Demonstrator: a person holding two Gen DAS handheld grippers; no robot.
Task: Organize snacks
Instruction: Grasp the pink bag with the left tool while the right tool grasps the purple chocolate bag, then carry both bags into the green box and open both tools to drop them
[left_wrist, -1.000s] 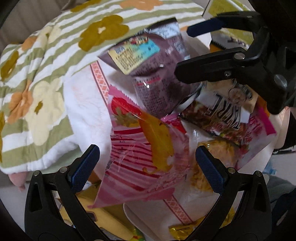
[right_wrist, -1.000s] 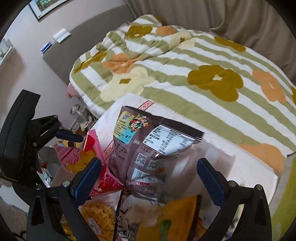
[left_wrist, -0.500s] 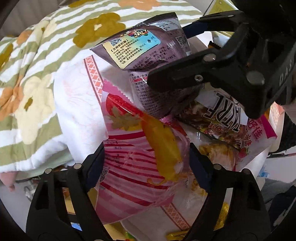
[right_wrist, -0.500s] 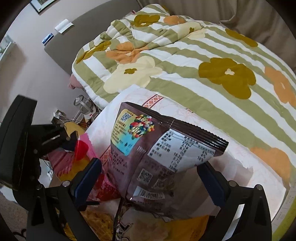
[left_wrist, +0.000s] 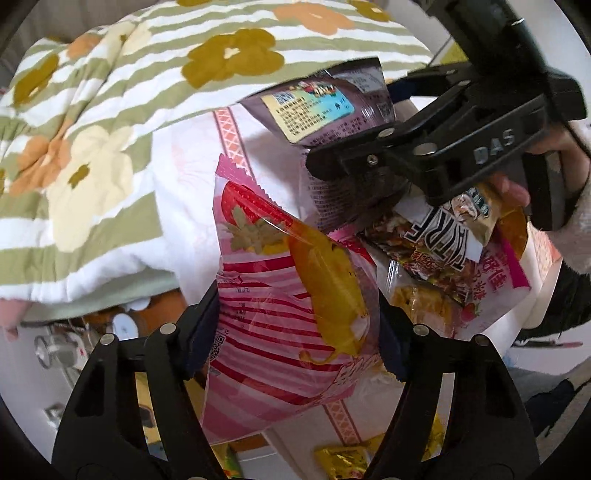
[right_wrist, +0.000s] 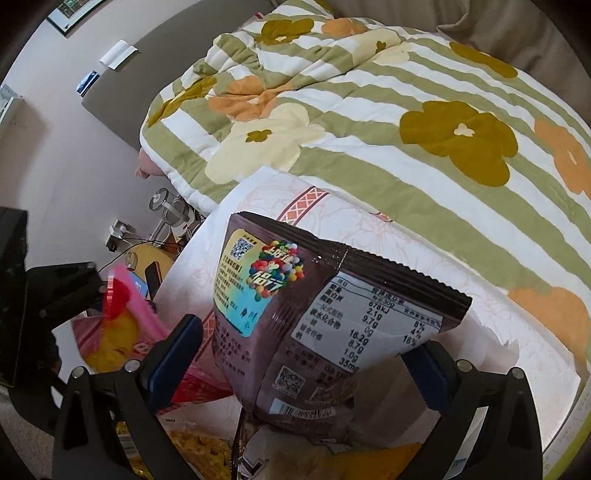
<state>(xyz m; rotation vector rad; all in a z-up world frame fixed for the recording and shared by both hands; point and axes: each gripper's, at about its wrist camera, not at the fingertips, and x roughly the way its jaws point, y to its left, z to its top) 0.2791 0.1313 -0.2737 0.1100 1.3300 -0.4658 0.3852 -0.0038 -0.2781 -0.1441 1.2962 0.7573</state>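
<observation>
My left gripper (left_wrist: 295, 332) is shut on a pink striped snack bag (left_wrist: 288, 295) with a strawberry and a yellow figure, held above the white cloth (left_wrist: 184, 177). The same bag shows at the left of the right wrist view (right_wrist: 122, 332). My right gripper (right_wrist: 299, 362) is closing around a dark purple snack bag (right_wrist: 314, 325) with a nutrition label; its pads (right_wrist: 173, 354) stand close beside the bag's sides. The right gripper also shows in the left wrist view (left_wrist: 391, 147), over the purple bag (left_wrist: 332, 110).
More snack packets (left_wrist: 443, 251) lie piled on the white cloth at the right. Yellow packets (left_wrist: 343, 458) lie below. A flowered green-striped quilt (right_wrist: 369, 103) covers the bed behind. A bedside area with small items (right_wrist: 170, 210) is at the left.
My left gripper has closed on the pink striped bag and lifted it. My right gripper has narrowed around the purple bag, which has risen and tilted.
</observation>
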